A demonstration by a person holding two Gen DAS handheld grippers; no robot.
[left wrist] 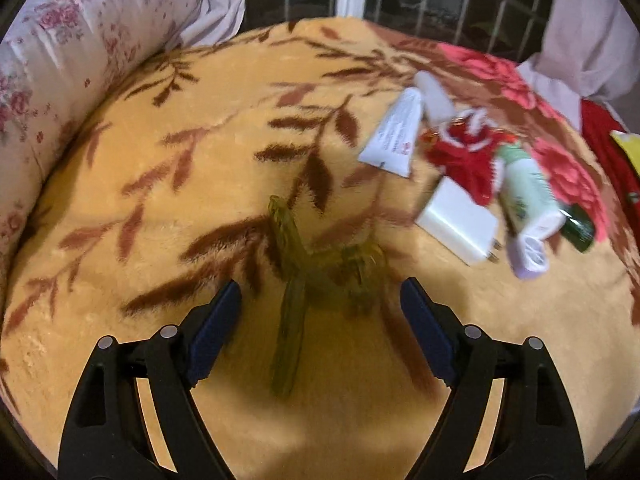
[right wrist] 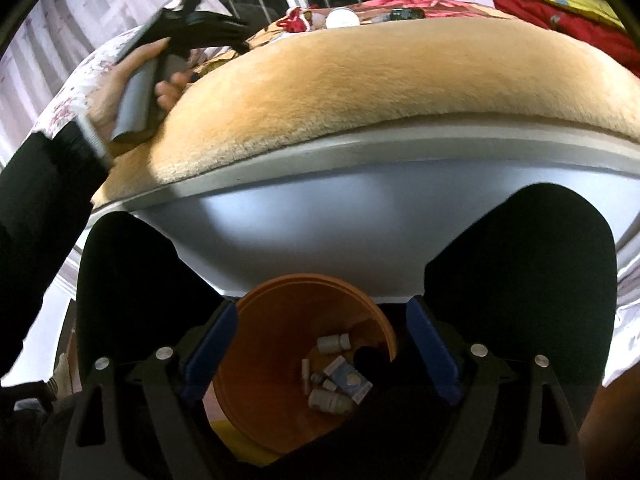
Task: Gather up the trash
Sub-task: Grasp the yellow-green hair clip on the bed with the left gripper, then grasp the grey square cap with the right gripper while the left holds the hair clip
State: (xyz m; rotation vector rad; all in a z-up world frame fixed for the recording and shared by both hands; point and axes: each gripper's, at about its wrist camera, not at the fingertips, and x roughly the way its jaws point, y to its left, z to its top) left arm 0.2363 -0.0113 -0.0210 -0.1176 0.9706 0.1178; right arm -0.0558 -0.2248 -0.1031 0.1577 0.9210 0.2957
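Note:
In the left wrist view my left gripper [left wrist: 320, 290] hangs open over a yellow leaf-patterned blanket [left wrist: 200, 184]. A blurred olive-green translucent scrap [left wrist: 294, 300] lies on the blanket between and just ahead of the fingers, and the pads do not touch it. In the right wrist view my right gripper [right wrist: 322, 312] is open and empty above an orange bin [right wrist: 280, 392] on the floor. Inside the bin lie small white bottles [right wrist: 334, 342] and a blue-and-white box [right wrist: 348, 380].
To the right on the blanket lie a white tube [left wrist: 394, 136], a white charger [left wrist: 460, 220], a red cloth [left wrist: 464, 160] and a pale green bottle [left wrist: 524, 196]. A floral pillow [left wrist: 60, 80] lines the left. The person's knees [right wrist: 132, 280] flank the bin below the bed's grey edge [right wrist: 360, 160].

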